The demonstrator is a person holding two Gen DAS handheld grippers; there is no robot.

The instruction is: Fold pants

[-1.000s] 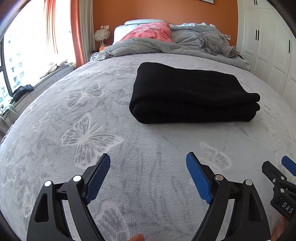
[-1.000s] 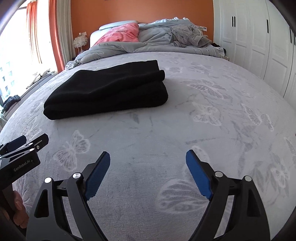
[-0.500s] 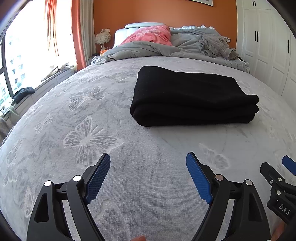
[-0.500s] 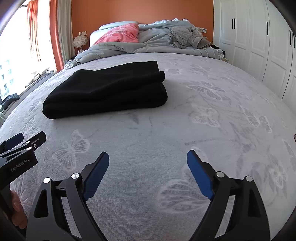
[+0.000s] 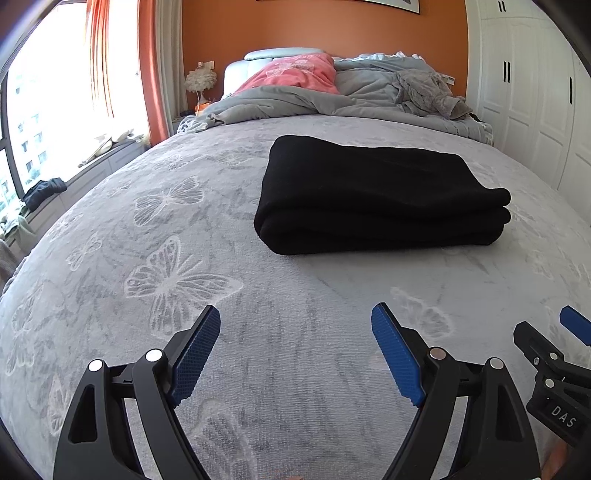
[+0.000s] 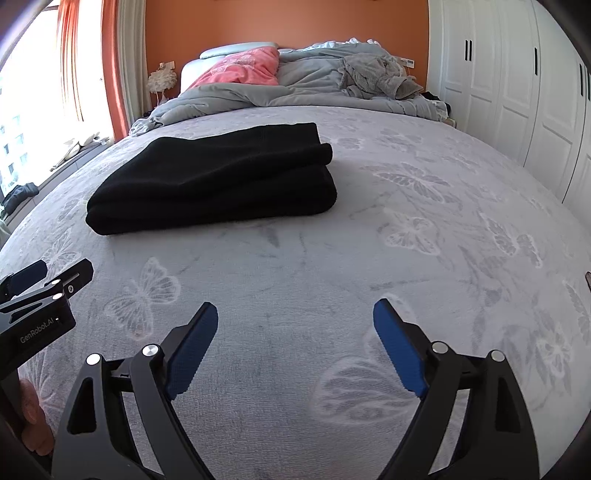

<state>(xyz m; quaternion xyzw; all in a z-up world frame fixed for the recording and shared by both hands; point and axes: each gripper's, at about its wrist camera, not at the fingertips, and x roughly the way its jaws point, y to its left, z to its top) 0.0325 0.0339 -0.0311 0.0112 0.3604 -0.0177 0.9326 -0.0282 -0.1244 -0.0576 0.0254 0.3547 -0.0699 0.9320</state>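
Bedspread (image 5: 229, 373) lies bare beneath my left gripper (image 5: 295, 354) and right gripper (image 6: 295, 350), both spread wide and holding nothing, well short of the folded black pants (image 5: 369, 206).

Over the last second both views tilted upward. In the left wrist view the folded black pants (image 5: 380, 199) slid down toward 6 o'clock and the orange wall (image 5: 325, 33) at 12 o'clock showed more. In the right wrist view the left gripper (image 6: 44, 280) rose slightly at 9 o'clock.
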